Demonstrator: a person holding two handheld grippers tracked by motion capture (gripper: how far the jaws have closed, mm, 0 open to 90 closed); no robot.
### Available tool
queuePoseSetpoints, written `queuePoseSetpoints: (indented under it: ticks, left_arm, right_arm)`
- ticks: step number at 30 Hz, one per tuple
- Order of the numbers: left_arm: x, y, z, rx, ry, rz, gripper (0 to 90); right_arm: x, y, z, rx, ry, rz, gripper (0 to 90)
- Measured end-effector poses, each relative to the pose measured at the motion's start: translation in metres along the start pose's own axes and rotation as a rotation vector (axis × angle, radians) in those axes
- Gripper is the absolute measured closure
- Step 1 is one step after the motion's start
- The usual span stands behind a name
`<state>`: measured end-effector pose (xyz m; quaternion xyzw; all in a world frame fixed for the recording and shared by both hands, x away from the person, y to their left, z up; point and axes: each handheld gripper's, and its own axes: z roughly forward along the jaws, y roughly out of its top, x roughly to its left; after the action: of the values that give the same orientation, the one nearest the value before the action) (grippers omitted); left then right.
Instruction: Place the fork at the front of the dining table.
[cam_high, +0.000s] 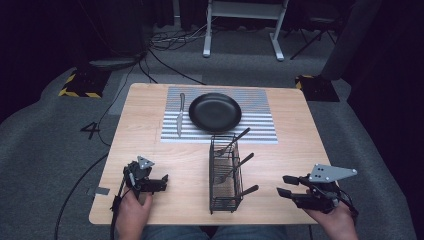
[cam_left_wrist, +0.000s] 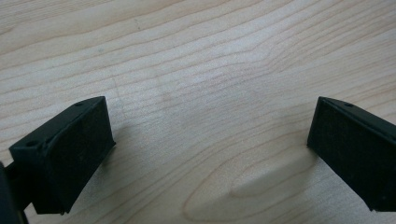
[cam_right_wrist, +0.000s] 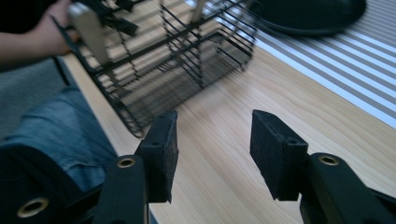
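1 knife (cam_high: 179, 116), 1 black plate (cam_high: 215, 112), 1 striped mat (cam_high: 260, 107), 1 wire caddy (cam_high: 223, 177), seemingly 3 utensils (cam_high: 243, 162)

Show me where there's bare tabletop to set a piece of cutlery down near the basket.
Bare wood lies between the wire basket and the left tool, and again between the basket and the right tool. The striped mat is crowded: the black plate and the knife lie on it, and utensil handles jut from the basket's right side.

A recording lab: dark drapes, floor cables (cam_high: 165, 65), hazard-taped stand bases (cam_high: 80, 85)
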<state>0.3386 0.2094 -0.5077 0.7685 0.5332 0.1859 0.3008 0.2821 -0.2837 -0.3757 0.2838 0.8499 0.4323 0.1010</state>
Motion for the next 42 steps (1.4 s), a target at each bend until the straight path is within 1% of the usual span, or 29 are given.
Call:
queuePoseSetpoints:
  ticks: [2, 3, 4, 5, 6, 7, 12, 13, 14, 17, 18, 19, 23, 26, 30, 31, 33, 35, 36, 37, 38, 39, 42]
  left_arm:
    - [0.000, 0.000, 0.000, 0.000, 0.000, 0.000, 0.2]
    - [0.000, 0.000, 0.000, 0.000, 0.000, 0.000, 0.2]
    - [0.000, 0.000, 0.000, 0.000, 0.001, 0.000, 0.2]
    - [0.000, 0.000, 0.000, 0.000, 0.001, 0.000, 0.2]
    - [0.000, 0.000, 0.000, 0.000, 0.001, 0.000, 0.2]
    - [0.000, 0.000, 0.000, 0.000, 0.000, 0.000, 0.2]
    - [0.000, 0.000, 0.000, 0.000, 0.000, 0.001, 0.2]
    - [0.000, 0.000, 0.000, 0.000, 0.000, 0.001, 0.2]
    - [0.000, 0.000, 0.000, 0.000, 0.001, 0.000, 0.2]
    - [0.000, 0.000, 0.000, 0.000, 0.001, 0.000, 0.2]
    - [0.000, 0.000, 0.000, 0.000, 0.000, 0.000, 0.2]
    - [0.000, 0.000, 0.000, 0.000, 0.000, 0.000, 0.2]
    - [0.000, 0.000, 0.000, 0.000, 0.000, 0.000, 0.2]
    - [0.000, 0.000, 0.000, 0.000, 0.000, 0.001, 0.2]
    - [0.000, 0.000, 0.000, 0.000, 0.001, 0.000, 0.2]
    - [0.000, 0.000, 0.000, 0.000, 0.001, 0.000, 0.2]
    - [0.000, 0.000, 0.000, 0.000, 0.000, 0.000, 0.2]
    - [0.000, 0.000, 0.000, 0.000, 0.000, 0.000, 0.2]
    - [0.000, 0.000, 0.000, 0.000, 0.000, 0.000, 0.2]
    - [0.000, 0.000, 0.000, 0.000, 0.000, 0.000, 0.2]
    - [0.000, 0.000, 0.000, 0.000, 0.000, 0.000, 0.2]
    - [0.000, 0.000, 0.000, 0.000, 0.000, 0.000, 0.2]
    - [0.000, 0.000, 0.000, 0.000, 0.000, 0.000, 0.2]
  right_arm:
    - [0.004, 0.004, 0.001, -0.013, 0.030, -0.008, 52.6]
    - [0.004, 0.004, 0.001, -0.013, 0.030, -0.008, 52.6]
    - [0.009, 0.008, 0.004, -0.019, 0.059, -0.022, 52.7]
    - [0.009, 0.008, 0.004, -0.019, 0.059, -0.022, 52.7]
    - [0.012, 0.012, 0.006, -0.019, 0.083, -0.035, 52.7]
    - [0.014, 0.014, 0.007, -0.020, 0.095, -0.042, 52.5]
    - [0.025, 0.019, 0.016, -0.032, 0.146, -0.070, 51.2]
    - [0.025, 0.019, 0.016, -0.032, 0.146, -0.070, 51.2]
    - [0.029, 0.021, 0.020, -0.035, 0.163, -0.080, 51.4]
    - [0.031, 0.024, 0.025, -0.036, 0.175, -0.084, 52.2]
    - [0.033, 0.027, 0.030, -0.035, 0.192, -0.081, 53.7]
    - [0.034, 0.028, 0.032, -0.032, 0.200, -0.083, 54.3]
    - [0.035, 0.031, 0.038, -0.025, 0.213, -0.084, 56.4]
    - [0.035, 0.033, 0.048, -0.005, 0.239, -0.081, 60.6]
    - [0.037, 0.034, 0.053, -0.002, 0.255, -0.081, 63.9]
    - [0.036, 0.035, 0.056, 0.000, 0.261, -0.073, 65.6]
    - [0.035, 0.035, 0.058, 0.004, 0.262, -0.065, 65.6]
    - [0.033, 0.035, 0.060, 0.003, 0.263, -0.047, 69.4]
    - [0.033, 0.035, 0.060, 0.005, 0.265, -0.045, 71.2]
    - [0.033, 0.035, 0.060, 0.005, 0.265, -0.045, 71.2]
    - [0.034, 0.035, 0.061, 0.005, 0.266, -0.047, 75.9]
    - [0.035, 0.035, 0.061, 0.005, 0.265, -0.048, 77.8]
    - [0.035, 0.035, 0.061, -0.002, 0.264, -0.043, 79.1]
